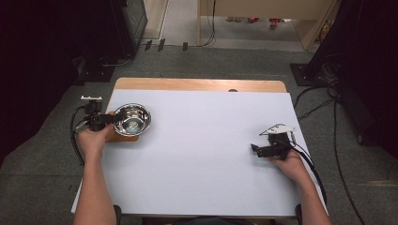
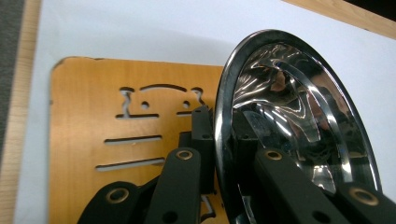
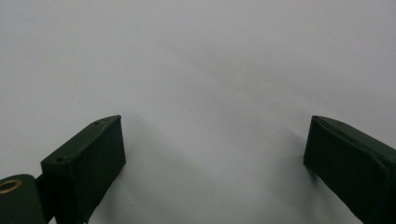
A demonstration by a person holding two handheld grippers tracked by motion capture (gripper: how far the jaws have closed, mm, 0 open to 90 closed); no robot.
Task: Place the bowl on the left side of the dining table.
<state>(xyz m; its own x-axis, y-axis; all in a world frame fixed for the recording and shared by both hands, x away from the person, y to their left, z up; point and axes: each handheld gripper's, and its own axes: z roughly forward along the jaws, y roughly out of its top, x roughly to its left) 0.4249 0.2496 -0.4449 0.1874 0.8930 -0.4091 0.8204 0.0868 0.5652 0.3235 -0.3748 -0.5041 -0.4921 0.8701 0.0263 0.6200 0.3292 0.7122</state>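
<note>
A shiny steel bowl point(image 1: 132, 119) hangs tilted over a wooden board point(image 1: 123, 136) at the left of the table. My left gripper point(image 1: 112, 119) is shut on the bowl's near rim, one jaw inside and one outside. In the left gripper view the bowl point(image 2: 299, 116) stands on edge to the right, clamped by my left gripper point(image 2: 224, 126), with the board point(image 2: 93, 121) and its cut-out slots beneath. My right gripper point(image 1: 256, 149) rests at the right of the table, pointing left. Its jaws stand wide apart over bare white surface, with nothing between them in the right gripper view point(image 3: 215, 140).
The white table top point(image 1: 202, 154) spreads wide between the two hands, with a wooden strip point(image 1: 197, 84) along its far edge. Cables point(image 1: 328, 108) trail on the grey floor to the right, and dark equipment stands at both far corners.
</note>
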